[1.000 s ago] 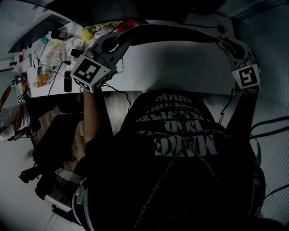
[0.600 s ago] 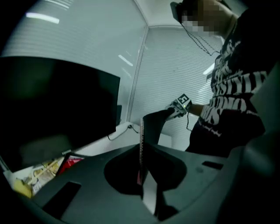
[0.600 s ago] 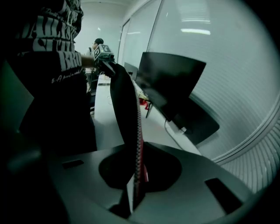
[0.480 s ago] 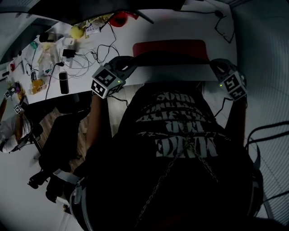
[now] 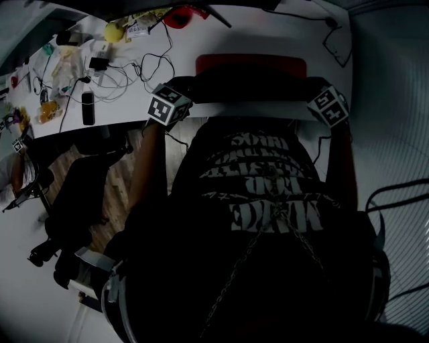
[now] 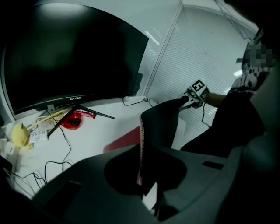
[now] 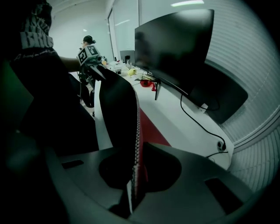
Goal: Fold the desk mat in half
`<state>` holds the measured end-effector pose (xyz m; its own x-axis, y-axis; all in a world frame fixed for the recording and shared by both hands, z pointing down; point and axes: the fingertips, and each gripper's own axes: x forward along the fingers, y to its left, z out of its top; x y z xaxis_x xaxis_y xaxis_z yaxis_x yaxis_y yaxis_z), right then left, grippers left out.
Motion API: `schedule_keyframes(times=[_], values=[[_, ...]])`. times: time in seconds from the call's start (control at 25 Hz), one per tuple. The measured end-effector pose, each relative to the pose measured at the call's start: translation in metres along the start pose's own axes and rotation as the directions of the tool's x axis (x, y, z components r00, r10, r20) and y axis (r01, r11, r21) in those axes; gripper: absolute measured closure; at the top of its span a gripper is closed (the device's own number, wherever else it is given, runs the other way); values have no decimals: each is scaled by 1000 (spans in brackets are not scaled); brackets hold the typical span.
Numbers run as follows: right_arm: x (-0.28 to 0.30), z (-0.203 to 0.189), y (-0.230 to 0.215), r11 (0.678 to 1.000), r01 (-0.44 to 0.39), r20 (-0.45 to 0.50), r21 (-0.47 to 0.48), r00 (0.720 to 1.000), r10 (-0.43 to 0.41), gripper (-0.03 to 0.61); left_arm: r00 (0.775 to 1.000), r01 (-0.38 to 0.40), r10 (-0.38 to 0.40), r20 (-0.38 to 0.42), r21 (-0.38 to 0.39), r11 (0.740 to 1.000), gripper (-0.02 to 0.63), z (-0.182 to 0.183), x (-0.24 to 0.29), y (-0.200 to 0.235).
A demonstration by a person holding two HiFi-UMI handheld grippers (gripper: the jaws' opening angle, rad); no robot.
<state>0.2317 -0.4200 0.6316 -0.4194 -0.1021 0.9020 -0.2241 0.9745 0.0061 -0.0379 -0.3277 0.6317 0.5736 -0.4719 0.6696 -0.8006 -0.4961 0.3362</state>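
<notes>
The desk mat (image 5: 251, 65) lies on the white desk (image 5: 201, 40), red on one face and black on the other. Its black part (image 5: 248, 90) is doubled back toward the desk's near edge, and a red strip shows beyond it. My left gripper (image 5: 171, 104) and right gripper (image 5: 327, 104) each pinch a corner of the raised edge at that near edge. In the left gripper view the mat (image 6: 159, 127) stands up from the shut jaws (image 6: 142, 177) and runs across to the right gripper (image 6: 197, 92). In the right gripper view the mat (image 7: 120, 113) runs from the shut jaws (image 7: 133, 188) to the left gripper (image 7: 89, 54).
A big curved monitor (image 6: 74, 57) on a splayed stand (image 6: 72, 114) stands at the desk's back. Cables (image 5: 127, 77), a yellow ball (image 5: 111, 31), a red item (image 5: 179, 16) and a black bottle (image 5: 88, 107) crowd the left end. An office chair (image 5: 80, 194) stands left of me.
Both grippers have come down from a high arch and back toward the desk's near edge, bringing the mat's edge with them. The red face now shows behind them.
</notes>
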Motion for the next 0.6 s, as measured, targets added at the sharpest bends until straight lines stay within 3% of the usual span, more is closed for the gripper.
schedule_keyframes(times=[0.12, 0.36, 0.6], values=[[19, 3, -10, 1000, 7, -16, 15, 1000, -7, 565, 995, -85, 85, -57, 13, 996, 591, -3, 15, 18], [58, 0, -33, 999, 30, -48, 24, 998, -29, 565, 976, -176, 166, -138, -66, 982, 589, -15, 43, 48], [92, -6, -42, 1000, 27, -98, 15, 995, -25, 557, 945, -256, 243, -219, -36, 966, 581, -25, 61, 63]])
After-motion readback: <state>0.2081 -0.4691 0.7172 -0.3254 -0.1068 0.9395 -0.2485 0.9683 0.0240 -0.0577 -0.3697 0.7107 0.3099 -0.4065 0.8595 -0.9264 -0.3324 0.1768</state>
